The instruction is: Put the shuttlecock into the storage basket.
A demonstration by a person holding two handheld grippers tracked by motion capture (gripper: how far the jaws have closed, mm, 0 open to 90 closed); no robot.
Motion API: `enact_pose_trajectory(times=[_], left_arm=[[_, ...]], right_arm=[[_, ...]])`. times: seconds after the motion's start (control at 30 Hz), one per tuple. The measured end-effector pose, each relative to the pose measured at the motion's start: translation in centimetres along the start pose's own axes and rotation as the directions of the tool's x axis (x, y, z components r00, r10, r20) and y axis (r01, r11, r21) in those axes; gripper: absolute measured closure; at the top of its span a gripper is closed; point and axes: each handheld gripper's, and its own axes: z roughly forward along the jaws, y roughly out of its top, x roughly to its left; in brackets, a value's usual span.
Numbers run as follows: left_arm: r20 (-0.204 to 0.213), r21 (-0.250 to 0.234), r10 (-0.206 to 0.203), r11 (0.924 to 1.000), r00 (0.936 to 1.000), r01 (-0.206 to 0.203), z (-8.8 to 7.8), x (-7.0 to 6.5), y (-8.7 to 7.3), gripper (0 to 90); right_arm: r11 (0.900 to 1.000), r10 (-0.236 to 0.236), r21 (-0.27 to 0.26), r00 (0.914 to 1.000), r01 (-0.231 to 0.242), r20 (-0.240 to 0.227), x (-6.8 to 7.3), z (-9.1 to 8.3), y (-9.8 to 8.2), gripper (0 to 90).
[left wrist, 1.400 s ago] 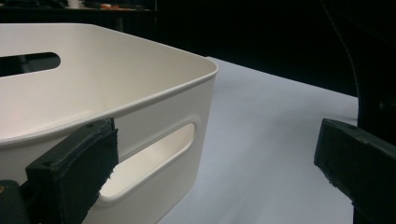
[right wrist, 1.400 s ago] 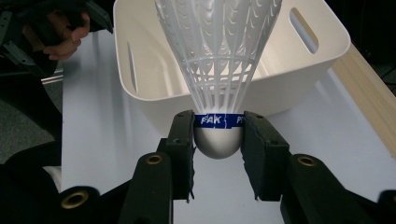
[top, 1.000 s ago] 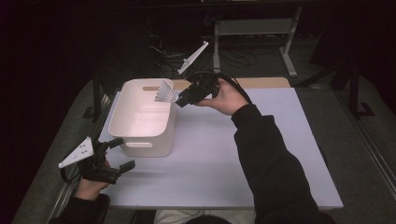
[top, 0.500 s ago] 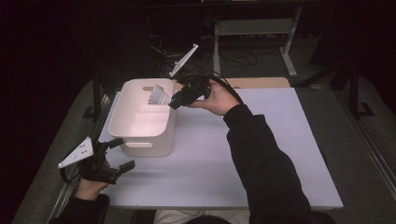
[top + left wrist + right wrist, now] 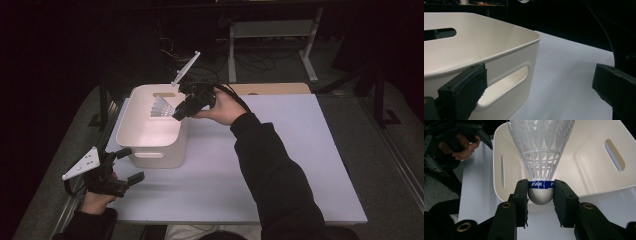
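The right gripper [image 5: 540, 195] clamps a white plastic shuttlecock [image 5: 541, 157] by its rounded cork, the two black pads pressing on either side just below the blue band. In the high view the shuttlecock [image 5: 161, 107] hangs over the far part of the white plastic bin [image 5: 150, 150], skirt pointing away from the hand; it appears to sit above the rim rather than inside, though the glare makes that hard to judge. The left gripper [image 5: 129, 165] rests near the bin's front corner on the white table [image 5: 280, 165], jaws wide apart and holding nothing.
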Motion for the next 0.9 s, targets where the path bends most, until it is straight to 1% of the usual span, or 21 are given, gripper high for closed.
enact_pose_trajectory(times=[0.2,0.33,0.43,0.47,0.5,0.63,0.9], left_arm=[[0.002,-0.002,0.0,1.0,1.0,0.0,0.0,0.0,0.0,0.0],[0.002,-0.002,-0.001,1.0,1.0,0.001,0.0,0.0,0.0,0.0],[0.003,-0.003,-0.002,1.0,1.0,0.002,0.0,0.0,0.0,0.0],[0.003,-0.003,-0.001,1.0,1.0,0.001,0.0,0.0,0.0,0.0],[0.003,-0.002,-0.002,1.0,1.0,0.002,0.0,0.0,0.0,0.0],[0.004,-0.003,-0.002,1.0,1.0,0.002,0.0,0.0,0.0,0.0],[0.005,-0.004,-0.002,1.0,1.0,0.002,-0.1,0.0,0.0,0.0]], right_arm=[[1.0,-0.01,0.015,0.9999,0.01,-0.008,0.1,0.8,0.3,64.4],[1.0,-0.01,0.015,0.9998,0.01,-0.016,0.2,1.2,0.5,64.4],[1.0,-0.016,0.014,0.9995,0.016,-0.025,0.2,1.8,0.6,64.3],[1.0,-0.011,0.018,0.9995,0.012,-0.029,0.2,2.0,0.6,64.3],[1.0,-0.018,0.018,0.9994,0.018,-0.031,0.1,2.2,0.6,64.3],[0.999,-0.022,0.037,0.9991,0.023,-0.037,0.1,3.0,0.7,64.3],[0.999,-0.02,0.047,0.9978,0.023,-0.063,0.0,4.5,0.6,64.3]])
